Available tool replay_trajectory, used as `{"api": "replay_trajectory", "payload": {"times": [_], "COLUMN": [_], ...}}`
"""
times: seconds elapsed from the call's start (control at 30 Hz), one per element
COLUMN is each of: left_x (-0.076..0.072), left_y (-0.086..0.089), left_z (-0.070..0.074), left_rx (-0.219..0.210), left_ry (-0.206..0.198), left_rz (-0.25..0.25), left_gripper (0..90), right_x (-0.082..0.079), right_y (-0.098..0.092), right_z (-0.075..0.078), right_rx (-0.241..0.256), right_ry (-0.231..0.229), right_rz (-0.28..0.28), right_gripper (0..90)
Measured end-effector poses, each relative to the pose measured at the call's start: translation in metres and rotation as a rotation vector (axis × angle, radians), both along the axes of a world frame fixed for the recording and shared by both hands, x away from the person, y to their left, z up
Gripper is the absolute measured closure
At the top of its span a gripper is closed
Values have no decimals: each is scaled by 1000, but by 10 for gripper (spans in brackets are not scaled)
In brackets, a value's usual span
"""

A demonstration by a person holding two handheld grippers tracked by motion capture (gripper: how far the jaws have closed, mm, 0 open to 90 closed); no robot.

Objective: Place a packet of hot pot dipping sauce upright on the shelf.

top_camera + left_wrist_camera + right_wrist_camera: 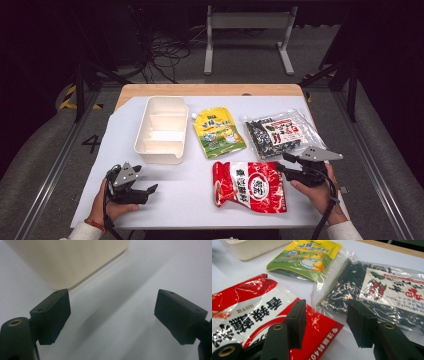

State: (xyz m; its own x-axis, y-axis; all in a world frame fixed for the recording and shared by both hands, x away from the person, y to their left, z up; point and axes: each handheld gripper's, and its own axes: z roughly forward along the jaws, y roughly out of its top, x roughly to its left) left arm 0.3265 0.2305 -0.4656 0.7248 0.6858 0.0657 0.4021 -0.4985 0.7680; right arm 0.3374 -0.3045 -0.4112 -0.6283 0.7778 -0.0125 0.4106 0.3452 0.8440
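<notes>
Nothing packed yet: cream plastic divided bin (pixel 161 129) sits empty, upper left. Red-and-white snack bag (pixel 250 186), yellow-green spouted pouch (pixel 219 132), clear bag of dark seaweed (pixel 278 132) all lying flat, centre-right. Right gripper (pixel 281 163) half-open, empty, over red bag's corner; left gripper (pixel 150 191) wide open, empty, lower left.

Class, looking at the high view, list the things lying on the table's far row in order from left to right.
White divided tray → yellow-green spout pouch → clear bag of dark contents with a red and white label.
</notes>
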Motion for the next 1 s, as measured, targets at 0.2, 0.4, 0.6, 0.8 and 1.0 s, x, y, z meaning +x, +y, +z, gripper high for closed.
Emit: {"api": "replay_trajectory", "payload": {"times": [0.2, 0.4, 0.6, 0.8, 1.0], "left_x": [2, 2, 2, 2, 1], "left_y": [3, 3, 3, 3, 4], "left_z": [-1, -2, -1, -2, -1], "left_rx": [-1, 3, 1, -10, -9], "left_ry": [3, 2, 2, 15, 9], "left_rz": [21, 16, 11, 11, 6], "left_gripper": [141, 139, 138, 135, 134], "right_x": [10, 18, 22, 29, 41], "right_y": [10, 16, 19, 26, 36], "right_z": [4, 9, 14, 15, 14], "right_rx": [-3, -1, -1, -4, -13], "right_ry": [1, -2, -13, -10, -1], "right_rz": [17, 27, 31, 43, 59], "right_gripper": [510, 511, 531, 543, 573]}}
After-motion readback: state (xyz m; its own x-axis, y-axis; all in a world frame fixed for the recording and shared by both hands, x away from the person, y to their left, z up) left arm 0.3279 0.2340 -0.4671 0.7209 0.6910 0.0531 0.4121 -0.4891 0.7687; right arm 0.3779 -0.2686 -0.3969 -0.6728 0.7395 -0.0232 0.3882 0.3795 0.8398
